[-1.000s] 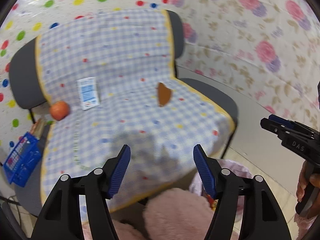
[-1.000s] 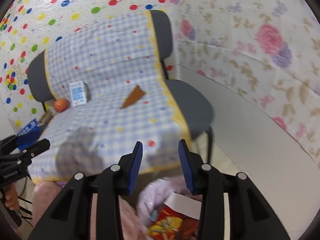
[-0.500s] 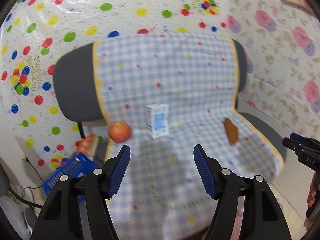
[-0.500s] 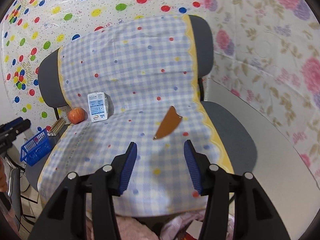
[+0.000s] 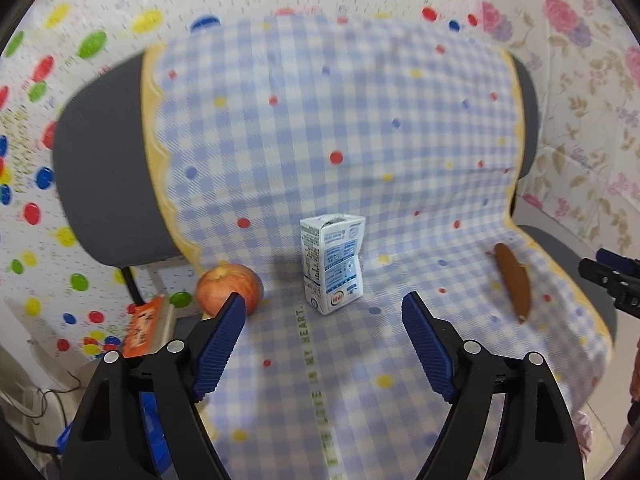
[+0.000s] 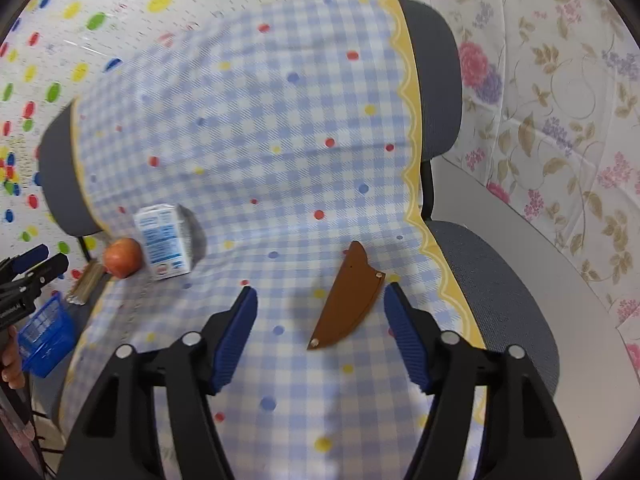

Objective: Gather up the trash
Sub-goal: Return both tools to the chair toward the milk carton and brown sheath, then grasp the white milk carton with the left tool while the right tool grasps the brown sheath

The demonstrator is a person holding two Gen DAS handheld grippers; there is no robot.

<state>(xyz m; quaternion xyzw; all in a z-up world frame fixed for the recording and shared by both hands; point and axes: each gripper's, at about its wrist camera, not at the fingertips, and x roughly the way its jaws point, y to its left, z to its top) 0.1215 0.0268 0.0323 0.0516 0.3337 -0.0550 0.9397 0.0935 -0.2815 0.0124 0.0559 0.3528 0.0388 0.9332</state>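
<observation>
standing milk carton beside apple.

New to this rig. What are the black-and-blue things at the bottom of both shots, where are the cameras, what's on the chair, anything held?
No robot: a person holds one handheld tool per hand, each with a fisheye camera looking along its fingers. The left tongs and the right tongs are both open and hold nothing. On the chair's checked cover a small milk carton stands upright, a red apple lies just to its left, and a flat brown sheath-like piece lies toward the right tongs.
</observation>
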